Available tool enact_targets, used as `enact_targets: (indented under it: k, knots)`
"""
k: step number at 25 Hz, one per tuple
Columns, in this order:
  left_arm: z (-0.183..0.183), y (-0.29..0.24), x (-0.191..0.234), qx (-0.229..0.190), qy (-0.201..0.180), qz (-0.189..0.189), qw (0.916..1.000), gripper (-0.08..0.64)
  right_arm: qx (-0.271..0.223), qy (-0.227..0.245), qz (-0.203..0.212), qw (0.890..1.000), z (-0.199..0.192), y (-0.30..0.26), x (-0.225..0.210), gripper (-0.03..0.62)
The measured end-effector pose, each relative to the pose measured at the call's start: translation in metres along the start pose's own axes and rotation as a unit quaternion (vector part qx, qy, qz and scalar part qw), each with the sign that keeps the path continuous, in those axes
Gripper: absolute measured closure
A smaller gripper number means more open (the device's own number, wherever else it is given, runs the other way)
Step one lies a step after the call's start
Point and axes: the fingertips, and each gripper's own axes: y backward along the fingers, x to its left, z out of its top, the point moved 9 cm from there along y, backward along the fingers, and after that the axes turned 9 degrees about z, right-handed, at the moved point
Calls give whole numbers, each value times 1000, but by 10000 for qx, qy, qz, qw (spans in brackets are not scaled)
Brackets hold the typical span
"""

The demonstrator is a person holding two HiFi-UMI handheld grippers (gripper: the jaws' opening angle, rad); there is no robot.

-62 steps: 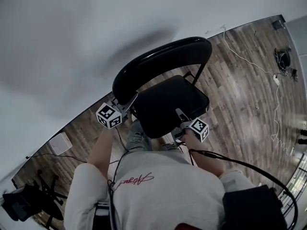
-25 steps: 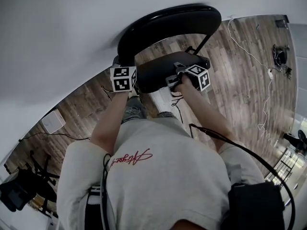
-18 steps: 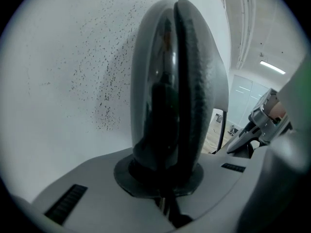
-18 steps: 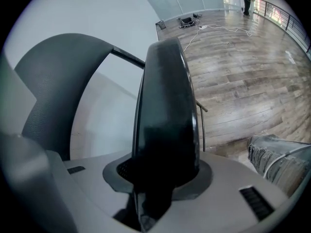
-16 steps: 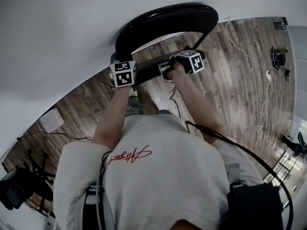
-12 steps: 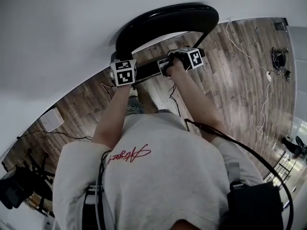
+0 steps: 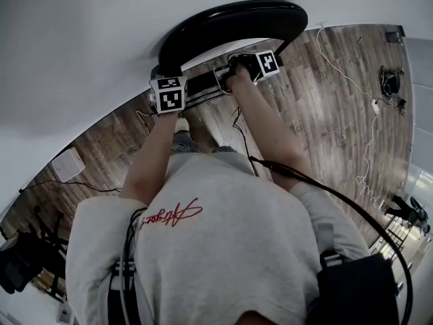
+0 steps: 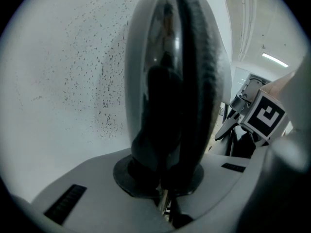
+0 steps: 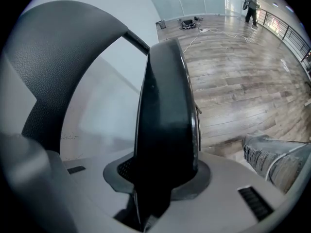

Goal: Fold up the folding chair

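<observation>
In the head view, the folding chair [image 7: 226, 29] stood at the upper centre of the frame, against the white wall [image 7: 81, 46]. Its black backrest [image 7: 230, 20] arched over the seat [image 7: 203, 84], which was tipped up and showed only its edge. The left gripper [image 7: 164, 74] sat at the backrest's left end. The right gripper [image 7: 234, 66] was on the seat's right part. Wood floor [image 7: 325, 100] filled the right side, with a white cable [image 7: 365, 147] lying on it.

In the left gripper view, the left gripper [image 8: 165, 181] had its jaws drawn fully together, pinching the backrest [image 8: 184, 81], which rose up the centre. The wall [image 8: 63, 81] filled the left.

In the right gripper view, the right gripper [image 9: 160, 178] had its jaws partly closed and clamped on the seat [image 9: 165, 110], seen edge-on at centre. The backrest [image 9: 58, 47] curved across the upper left, and the floor [image 9: 243, 81] lay at the right.
</observation>
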Motion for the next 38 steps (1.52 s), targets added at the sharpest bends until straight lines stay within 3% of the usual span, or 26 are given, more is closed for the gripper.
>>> enact_targets:
  k: [8,9,11,12,15,18,24,30,33,38]
  knots:
    - [3,0,1,205,6,-273,9994,540,-92,161,-110,9998,-1,-8,12,449]
    - [3,-1,3,216,-12,-299,9993,525,-98,167,-112,9998,-2,-9,12,448]
    - [3,-1,5,263,-17,-364,9990,424,-100,181,-78,9998,-1,-10,13,445]
    - [4,-1,6,302,-20,-428,9986,388,-94,193,-26,9998,-1,-10,15,440]
    - [6,3,8,449,-21,-687,9966,322,-107,310,319,9990,-2,-8,16,347]
    - [9,6,8,406,102,-883,9952,305,-259,562,636,9961,-1,-5,15,337]
    - [10,16,17,304,-127,-931,9951,272,-833,1205,824,9858,7,17,19,319]
    - [-7,38,38,499,-86,-1046,9932,213,-681,1179,1448,9800,4,42,9,307]
    - [-9,59,48,393,-40,-914,9950,212,-704,1813,1716,9658,2,60,4,308]
    - [-2,99,47,-197,180,-575,9980,210,-1270,2901,2237,9218,0,99,3,310]
